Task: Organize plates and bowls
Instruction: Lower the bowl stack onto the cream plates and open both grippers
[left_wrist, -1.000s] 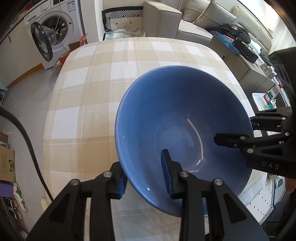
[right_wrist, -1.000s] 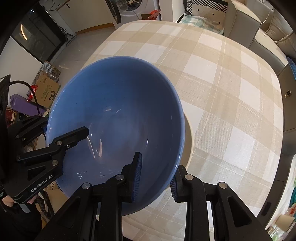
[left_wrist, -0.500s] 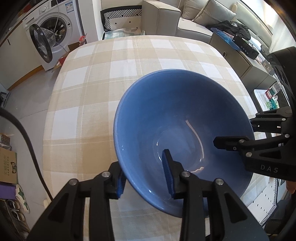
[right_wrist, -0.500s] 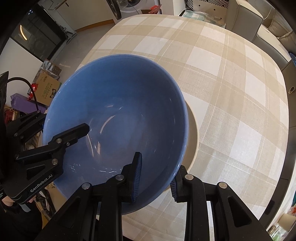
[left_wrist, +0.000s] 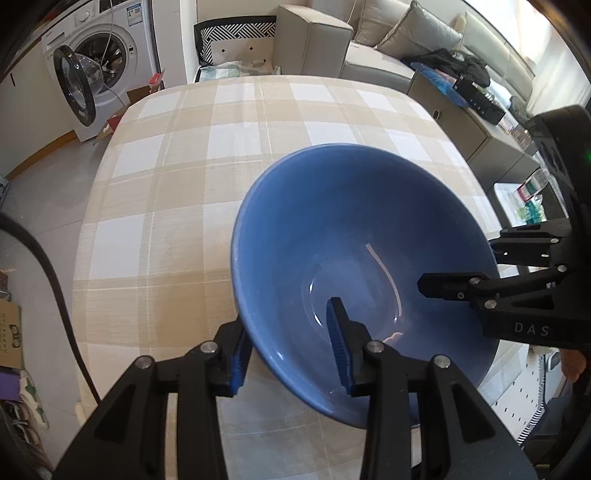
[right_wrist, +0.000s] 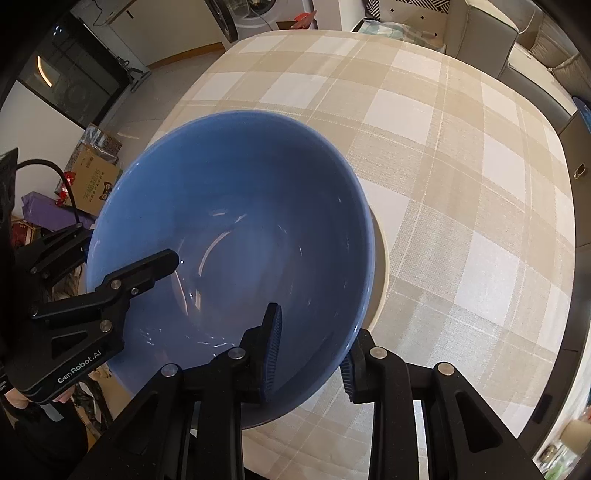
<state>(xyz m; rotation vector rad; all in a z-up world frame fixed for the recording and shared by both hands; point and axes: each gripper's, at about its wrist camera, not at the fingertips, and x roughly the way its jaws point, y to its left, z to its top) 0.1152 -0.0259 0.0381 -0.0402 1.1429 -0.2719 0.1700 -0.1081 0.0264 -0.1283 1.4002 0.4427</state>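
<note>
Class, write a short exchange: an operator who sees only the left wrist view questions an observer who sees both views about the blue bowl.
Operator: Is anything beneath the blue bowl? I see only the tablecloth around it.
Observer: Yes. In the right wrist view, the edge of a cream plate shows from under the bowl's side.
Operator: Where do the right gripper pads sit?
Observer: They straddle the bowl's near rim: one blue pad inside the bowl, the other outside.
</note>
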